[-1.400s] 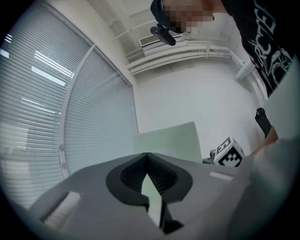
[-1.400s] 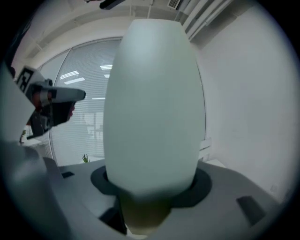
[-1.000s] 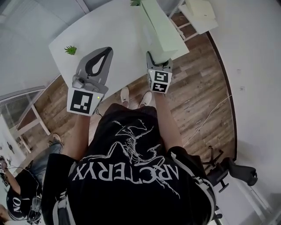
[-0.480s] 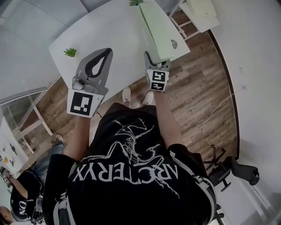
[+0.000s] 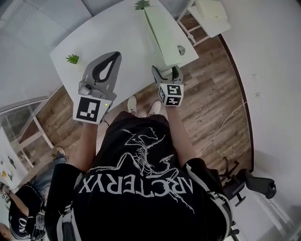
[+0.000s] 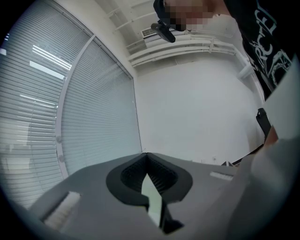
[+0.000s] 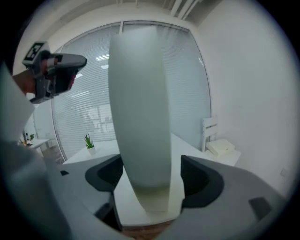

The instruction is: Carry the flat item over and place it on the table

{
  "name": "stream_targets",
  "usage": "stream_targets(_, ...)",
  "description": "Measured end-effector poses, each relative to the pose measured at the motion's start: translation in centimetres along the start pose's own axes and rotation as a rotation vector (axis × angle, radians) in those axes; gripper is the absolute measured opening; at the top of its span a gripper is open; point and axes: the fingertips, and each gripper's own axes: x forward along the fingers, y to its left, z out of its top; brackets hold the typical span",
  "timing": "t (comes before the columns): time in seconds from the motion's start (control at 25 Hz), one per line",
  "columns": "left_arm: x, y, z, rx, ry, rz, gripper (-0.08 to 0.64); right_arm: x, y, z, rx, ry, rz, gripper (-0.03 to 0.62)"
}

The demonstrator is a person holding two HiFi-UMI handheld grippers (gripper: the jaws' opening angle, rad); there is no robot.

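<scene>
The left gripper (image 5: 113,55) is held up over the near left part of the white tabletop (image 5: 108,28), clear of it. Its own view shows the jaws pressed together tip to tip with nothing between them, aimed at slatted blinds (image 6: 70,117) and a bare white wall. A small potted plant (image 5: 72,58) stands on the tabletop just left of this gripper, and a second plant (image 5: 141,4) stands at the far edge.

The pale green flat board (image 5: 162,30) lies on the right part of the tabletop. It runs lengthwise from beside the far plant to the near right edge, where a small round mark shows on the tabletop beside it.

The right gripper (image 5: 164,70) is at that near edge, over the wooden floor (image 5: 211,94), with its jaws spread wide apart. In its own view the board's near end sits in the gap between them. White tabletop shows between the board and the right jaw, so the jaws are not clamped on it. On the left side, contact cannot be told.

A black office chair (image 5: 256,181) stands on the floor at the far right.
</scene>
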Motion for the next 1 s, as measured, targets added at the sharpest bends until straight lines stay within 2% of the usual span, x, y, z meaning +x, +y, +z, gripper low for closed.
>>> stream_targets(0.12,0.9,-0.6,0.6,0.0,-0.016,-0.007,-0.008,-4.9,0.4,3.1,-0.02,-0.074,0.094,0.35)
stream_targets(0.28,1.7,-1.2,2.4,0.0,-0.062,-0.013,-0.008,-12.9,-0.5,13.4,-0.004,-0.321,0.237,0.35)
stream_targets(0.36,1.9,-1.5,3.3,-0.003,-0.078,-0.017,-0.008,-15.5,-2.4,18.2,0.011,-0.407,0.246,0.349)
stream_targets(0.48,2.3,-2.5,4.8,0.009,-0.102,-0.027,-0.008,-17.1,-4.0,23.3,-0.054,-0.467,0.184,0.339)
stream_targets(0.52,2.4,-3.0,5.4,0.015,-0.112,-0.034,-0.008,-17.4,-4.2,24.2,-0.084,-0.482,0.149,0.277)
stream_targets(0.56,2.5,-3.5,5.9,0.021,-0.122,-0.045,-0.008,-17.5,-4.3,24.8,-0.109,-0.492,0.11,0.132)
stream_targets(0.6,2.6,-4.1,6.4,0.029,-0.129,-0.058,-0.008,-17.5,-4.4,24.9,-0.13,-0.488,0.077,0.037)
stream_targets(0.72,2.8,-5.5,7.3,0.054,-0.143,-0.089,-0.008,-16.9,-3.8,24.4,-0.148,-0.454,0.046,0.027)
stream_targets(1.0,3.0,-6.2,7.5,0.086,-0.133,-0.069,-0.008,-16.8,-2.4,24.4,-0.233,-0.437,0.028,0.012)
